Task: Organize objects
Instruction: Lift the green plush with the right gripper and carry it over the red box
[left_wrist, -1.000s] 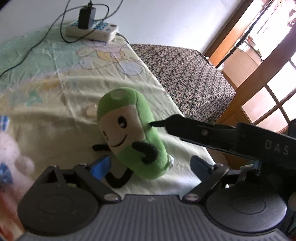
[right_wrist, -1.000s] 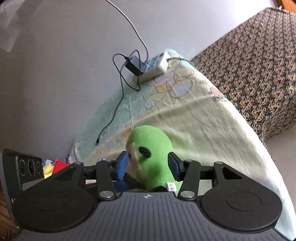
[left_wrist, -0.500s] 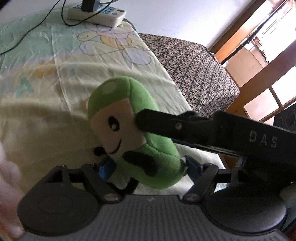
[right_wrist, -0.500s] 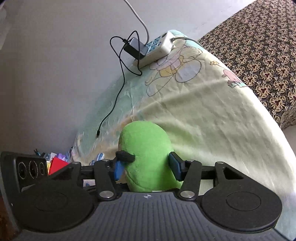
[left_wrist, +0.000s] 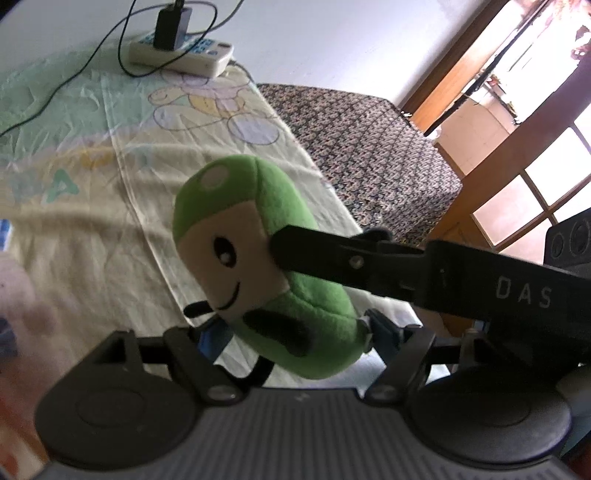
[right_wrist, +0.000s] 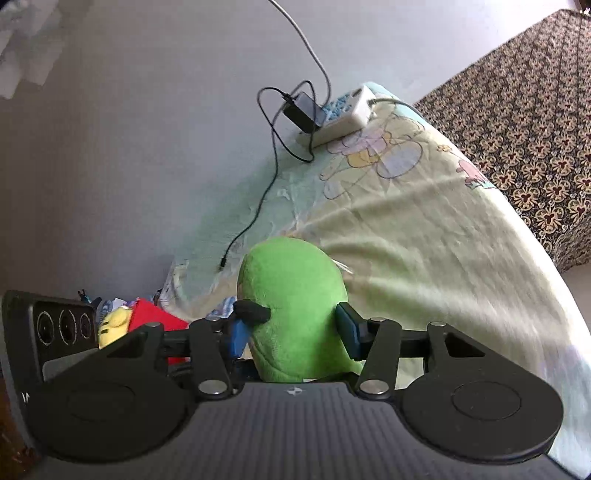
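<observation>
1. A green plush toy (left_wrist: 266, 266) is seen held above a pale yellow-green bed sheet (left_wrist: 92, 240) printed with cartoon figures.
2. The toy is capsule-shaped — bright green fleece with a cream face panel, a black oval eye, a thin curved smile, stubby black arms and thin black legs. A pale round patch is seen on its top.
3. The left claw (left_wrist: 291, 338) is set around the toy's lower body; its jaws have just been closing, and its blue pads are pressed to the plush on both sides.
4. The right claw (right_wrist: 291, 332) is clamped on the toy's upper body, the plain green back being turned to its camera. In the left wrist view one black finger of this claw is seen pressed against the toy's face, beside the eye.
5. A white power strip (left_wrist: 181, 55) with a black adapter plugged in lies at the far edge of the sheet, well apart from the toy.
6. Beyond the sheet, a dark floral-patterned cover (left_wrist: 362, 147) is seen — other soft toys (right_wrist: 136, 321) lie blurred at the left of the right wrist view.
</observation>
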